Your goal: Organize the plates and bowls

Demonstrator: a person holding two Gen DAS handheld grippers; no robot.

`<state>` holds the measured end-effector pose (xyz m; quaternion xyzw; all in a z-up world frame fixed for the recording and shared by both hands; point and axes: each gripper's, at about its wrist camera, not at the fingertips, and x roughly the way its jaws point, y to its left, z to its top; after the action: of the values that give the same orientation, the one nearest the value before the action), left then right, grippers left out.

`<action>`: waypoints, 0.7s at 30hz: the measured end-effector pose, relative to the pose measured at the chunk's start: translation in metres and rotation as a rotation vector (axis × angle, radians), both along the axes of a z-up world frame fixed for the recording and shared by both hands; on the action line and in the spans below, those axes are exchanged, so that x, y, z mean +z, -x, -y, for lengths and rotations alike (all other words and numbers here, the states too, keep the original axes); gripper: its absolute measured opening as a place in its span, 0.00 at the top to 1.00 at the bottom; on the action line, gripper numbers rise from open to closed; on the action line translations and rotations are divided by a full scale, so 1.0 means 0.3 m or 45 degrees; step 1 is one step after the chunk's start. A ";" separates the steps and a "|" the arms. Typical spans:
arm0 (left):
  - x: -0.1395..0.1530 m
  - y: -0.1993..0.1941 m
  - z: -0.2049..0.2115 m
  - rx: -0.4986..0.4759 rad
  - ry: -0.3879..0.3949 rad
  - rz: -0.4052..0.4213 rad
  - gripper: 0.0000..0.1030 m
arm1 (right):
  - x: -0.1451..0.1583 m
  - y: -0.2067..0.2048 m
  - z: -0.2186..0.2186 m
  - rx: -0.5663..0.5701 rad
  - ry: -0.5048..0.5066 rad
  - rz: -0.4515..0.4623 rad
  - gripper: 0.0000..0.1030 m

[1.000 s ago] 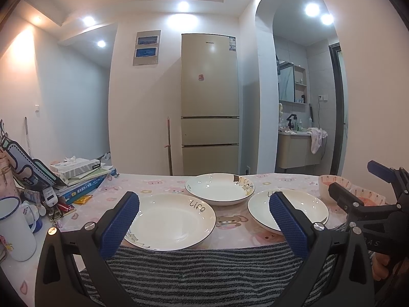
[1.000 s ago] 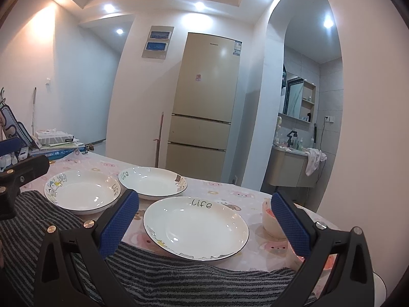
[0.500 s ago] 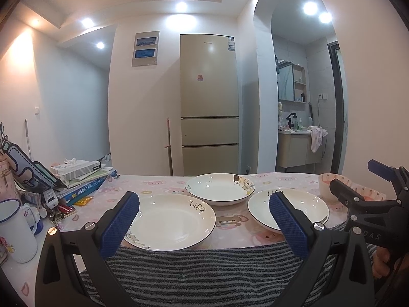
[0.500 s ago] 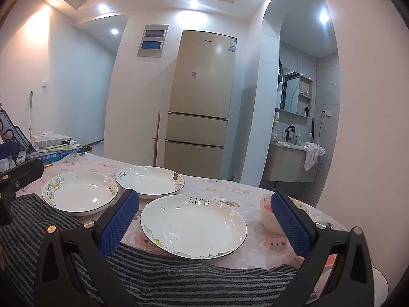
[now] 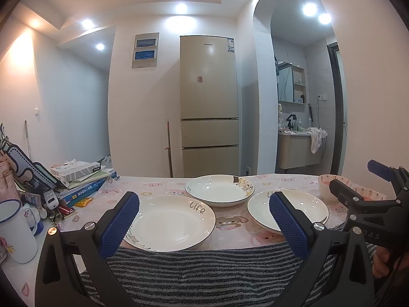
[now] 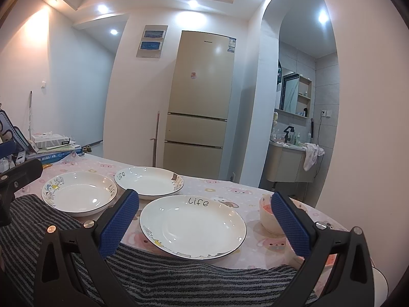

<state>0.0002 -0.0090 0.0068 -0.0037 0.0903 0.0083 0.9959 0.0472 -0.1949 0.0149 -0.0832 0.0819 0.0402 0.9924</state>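
Three white plates sit on the pink-patterned table. In the left wrist view they are a near-left plate (image 5: 168,225), a far plate (image 5: 219,189) and a right plate (image 5: 301,209). My left gripper (image 5: 203,197) is open and empty above a striped cloth (image 5: 204,276). The right wrist view shows the same plates: left (image 6: 79,197), far (image 6: 149,181), near (image 6: 193,226). A pink bowl (image 6: 267,217) stands by the right fingertip. My right gripper (image 6: 204,195) is open, holding nothing.
A white mug (image 5: 15,230), stacked books and a tissue box (image 5: 79,176) crowd the table's left side. The pink bowl (image 5: 329,186) is at the far right, behind a finger of the right gripper (image 5: 345,192). A fridge (image 5: 209,107) stands beyond the table.
Only slight camera drift in both views. The plates, the bowl and both open grippers stay where they were.
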 end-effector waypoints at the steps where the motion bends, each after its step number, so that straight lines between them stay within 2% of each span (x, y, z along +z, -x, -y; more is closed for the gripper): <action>1: 0.000 0.000 0.000 0.000 0.000 0.000 0.00 | -0.001 -0.001 0.001 0.000 -0.001 0.000 0.00; 21: 0.003 0.001 0.001 -0.001 -0.002 0.002 0.00 | -0.002 -0.002 0.002 -0.003 0.002 -0.002 0.00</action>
<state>-0.0002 -0.0092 0.0076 -0.0030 0.0894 0.0079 0.9960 0.0477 -0.1955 0.0144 -0.0837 0.0827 0.0390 0.9923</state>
